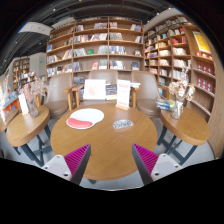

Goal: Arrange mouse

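Observation:
A round wooden table (110, 145) lies ahead of my gripper. On its far left part is a flat round mat (85, 118), white with a red part. A small pale grey thing (122, 124), probably the mouse, lies to the right of the mat, apart from it. My gripper (112, 160) hangs over the near part of the table, well short of both. Its fingers, left pad (78, 160) and right pad (146, 158), stand wide open with only bare tabletop between them.
Chairs (95, 92) stand behind the table, and a white card (123, 96) stands at its far edge. Smaller round tables stand at the left (25, 125) and right (185, 122), the right one with flowers (180, 95). Bookshelves (100, 45) fill the back walls.

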